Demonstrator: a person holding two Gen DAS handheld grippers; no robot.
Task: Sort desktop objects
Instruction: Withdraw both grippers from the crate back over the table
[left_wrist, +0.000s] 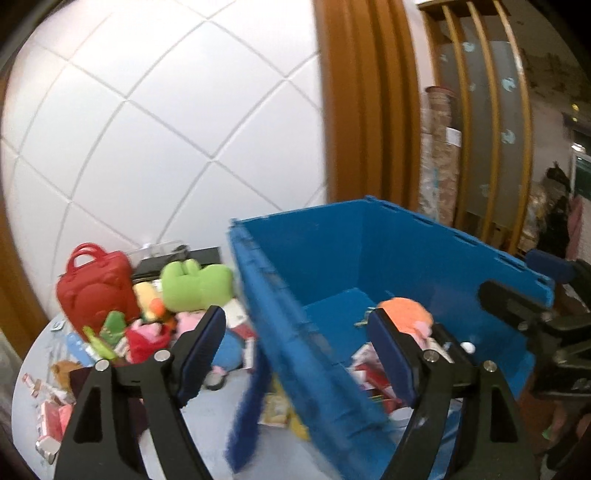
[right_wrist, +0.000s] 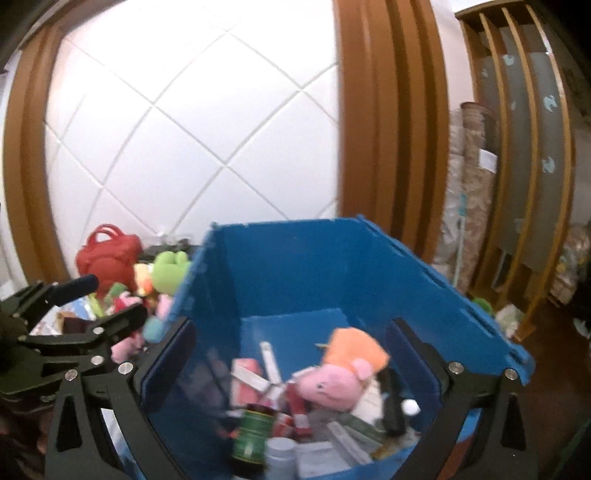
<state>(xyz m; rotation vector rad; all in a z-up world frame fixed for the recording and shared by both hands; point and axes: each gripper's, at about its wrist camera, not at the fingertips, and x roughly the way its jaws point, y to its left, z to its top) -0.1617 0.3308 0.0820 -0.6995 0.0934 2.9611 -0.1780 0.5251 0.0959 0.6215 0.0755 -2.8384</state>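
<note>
- White quilted wall behind pale desk (left_wrist: 207, 424); blue bin (left_wrist: 369, 258) at its right edge.
- Left tongs (left_wrist: 295, 345), right tongs (right_wrist: 291, 349): both wide open, empty.
- Green frog plush (left_wrist: 197, 282) in far-left pile beside red bag (left_wrist: 94, 291): likely soft, light; pinch the body.

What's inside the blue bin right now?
The blue bin holds a pink pig plush on top, a green can, a white-capped bottle and red-and-white boxes. Whatever lies under that pile is covered.
</note>
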